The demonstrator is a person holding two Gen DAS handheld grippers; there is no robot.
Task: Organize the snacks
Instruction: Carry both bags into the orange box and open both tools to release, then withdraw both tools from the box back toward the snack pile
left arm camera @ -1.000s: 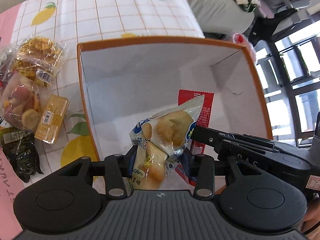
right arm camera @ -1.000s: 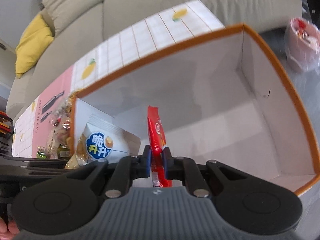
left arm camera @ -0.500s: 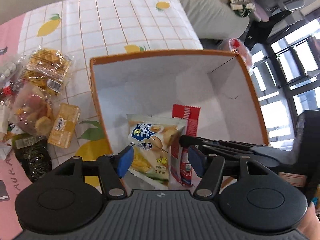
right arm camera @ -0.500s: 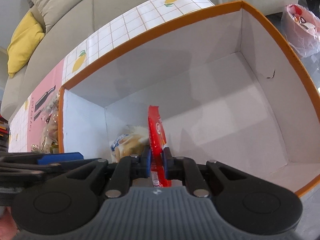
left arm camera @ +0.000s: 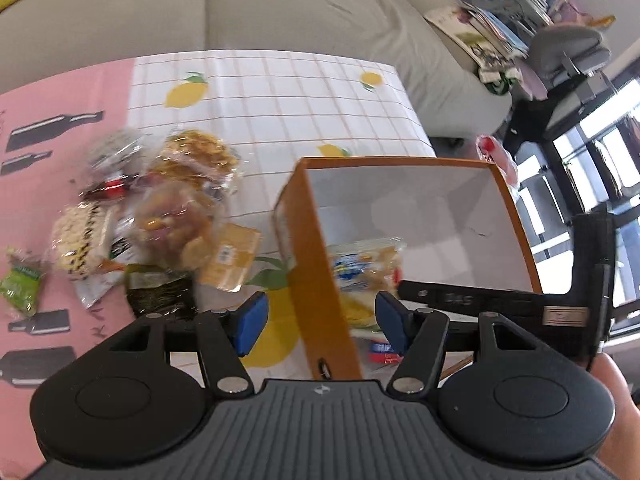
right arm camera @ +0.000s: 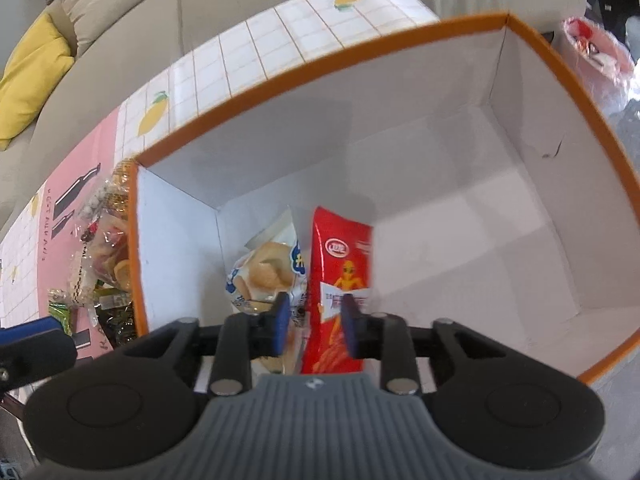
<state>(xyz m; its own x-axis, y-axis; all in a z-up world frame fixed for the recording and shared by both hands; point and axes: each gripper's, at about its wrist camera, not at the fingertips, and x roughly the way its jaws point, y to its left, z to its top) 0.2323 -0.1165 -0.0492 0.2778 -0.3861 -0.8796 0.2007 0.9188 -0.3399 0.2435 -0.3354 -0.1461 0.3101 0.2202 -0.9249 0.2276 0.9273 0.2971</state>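
An orange box (left arm camera: 316, 260) with white inside (right arm camera: 460, 208) stands on the lemon-print tablecloth. A blue-and-white bread bag (right arm camera: 268, 276) and a red snack packet (right arm camera: 342, 264) stand side by side in its near left corner; the bread bag (left arm camera: 360, 264) also shows in the left wrist view. My right gripper (right arm camera: 315, 322) hangs over them, its jaws opening; the red packet sits between the pads, loose, face on to the camera. My left gripper (left arm camera: 320, 328) is open and empty, above the box's left wall.
A pile of wrapped snacks (left arm camera: 160, 220) lies on the cloth left of the box. A grey sofa (left arm camera: 280, 8) runs behind the table. A pink plastic bag (right arm camera: 596, 52) lies beyond the box's right side. A hand (left arm camera: 616, 400) holds the right gripper's body (left arm camera: 500, 304).
The left gripper let go of the bread bag inside the box, opened, then rose and drew back over the left wall. The right gripper's jaws parted from the red packet, which turned face on.
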